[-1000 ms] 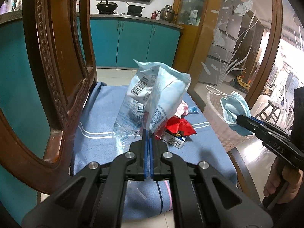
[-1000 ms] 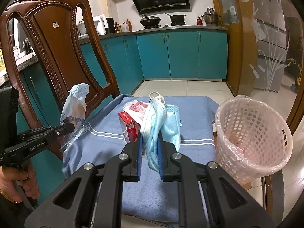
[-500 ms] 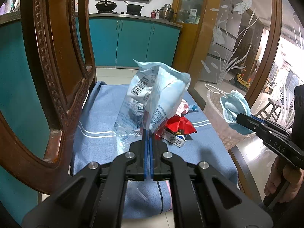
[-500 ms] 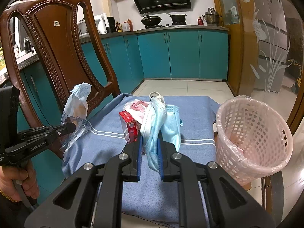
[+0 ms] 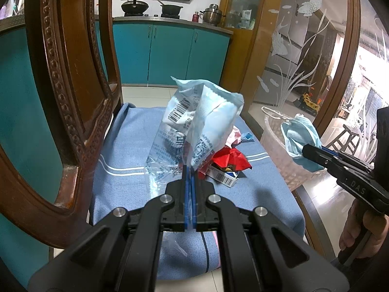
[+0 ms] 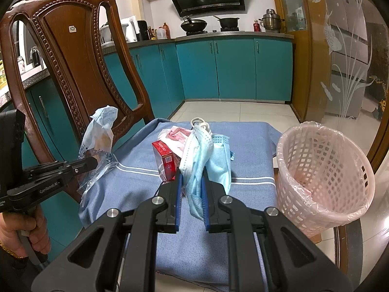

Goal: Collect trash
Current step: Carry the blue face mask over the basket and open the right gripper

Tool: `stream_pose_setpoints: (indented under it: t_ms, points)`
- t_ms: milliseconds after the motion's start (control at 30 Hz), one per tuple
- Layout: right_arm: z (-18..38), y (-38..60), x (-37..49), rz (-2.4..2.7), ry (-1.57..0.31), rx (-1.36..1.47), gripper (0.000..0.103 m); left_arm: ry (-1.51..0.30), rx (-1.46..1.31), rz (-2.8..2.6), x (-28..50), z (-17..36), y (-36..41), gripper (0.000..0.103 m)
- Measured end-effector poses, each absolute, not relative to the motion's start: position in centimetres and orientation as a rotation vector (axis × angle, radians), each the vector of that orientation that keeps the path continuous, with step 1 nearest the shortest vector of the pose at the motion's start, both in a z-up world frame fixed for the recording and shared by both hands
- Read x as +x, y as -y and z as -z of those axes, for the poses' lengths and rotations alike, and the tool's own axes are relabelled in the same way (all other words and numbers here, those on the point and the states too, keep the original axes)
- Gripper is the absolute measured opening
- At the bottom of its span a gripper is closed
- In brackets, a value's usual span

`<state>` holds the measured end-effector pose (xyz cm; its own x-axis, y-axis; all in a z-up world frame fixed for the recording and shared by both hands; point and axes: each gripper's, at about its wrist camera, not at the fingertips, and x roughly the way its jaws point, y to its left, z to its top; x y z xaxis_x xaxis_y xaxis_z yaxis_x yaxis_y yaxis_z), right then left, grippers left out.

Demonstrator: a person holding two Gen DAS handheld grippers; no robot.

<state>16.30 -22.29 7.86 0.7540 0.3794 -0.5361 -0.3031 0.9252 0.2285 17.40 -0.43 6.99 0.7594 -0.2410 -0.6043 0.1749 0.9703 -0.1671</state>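
Step in hand: both pieces of trash lifted clear of the blue cloth (image 6: 243,146), neither yet binned.

Left gripper (image 5: 189,170): jaws fully together, pinching the lower edge of a plastic wrapper (image 5: 204,119). Wrapper: thin crinkled film, pale blue and white with clear panels, barcode printed, standing upright above the fingers.

Right gripper (image 6: 192,177): jaws nearly together, clamped on a face mask (image 6: 206,150). Mask: soft pleated light-blue fabric with white ear loops, hanging limp between and below the fingers.

Waste basket (image 6: 323,177): pink lattice plastic, round, tapered, lined with a thin clear bag; stands at the right edge of the cloth, just beside the mask.

Still on the cloth: red carton (image 6: 165,158), rigid card; crumpled red-and-white wrappers, probably foil or paper.

Next move, as judged: carry the mask over the basket rim, then release; light film may cling to the pads.
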Motion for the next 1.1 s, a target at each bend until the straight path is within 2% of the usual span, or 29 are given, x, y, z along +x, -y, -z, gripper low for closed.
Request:
stream_pose_setpoints:
  t_ms: [300, 700, 933, 1000, 1033, 1067, 1100]
  points:
    - [-8.2, 23.2, 16.4, -0.346, -0.589, 0.129, 0.015, -0.673, -0.102, 0.227, 17.4, -6.9, 0.4, 0.003]
    - [-6.4, 35.2, 20.8, -0.053, -0.59, 0.258, 0.016, -0.678, -0.103, 0.23, 17.3, -6.9, 0.3, 0.003]
    - [-5.2, 36.7, 22.1, -0.017, -0.625, 0.284, 0.016, -0.678, -0.098, 0.226, 17.4, -6.9, 0.3, 0.003]
    - [-5.1, 36.6, 22.3, -0.002, -0.622, 0.276, 0.023, -0.679, -0.099, 0.225, 17.4, -6.9, 0.2, 0.003]
    - [-5.0, 36.6, 22.5, 0.006, -0.622, 0.271, 0.043, -0.68, -0.098, 0.225, 17.4, -6.9, 0.2, 0.003]
    - [-5.0, 36.5, 22.5, 0.019, -0.621, 0.268, 0.072, -0.68, -0.097, 0.225, 17.4, -6.9, 0.2, 0.003]
    - [-5.0, 36.6, 22.4, 0.034, -0.615, 0.267, 0.081, -0.68, -0.097, 0.226, 17.4, -6.9, 0.3, 0.003]
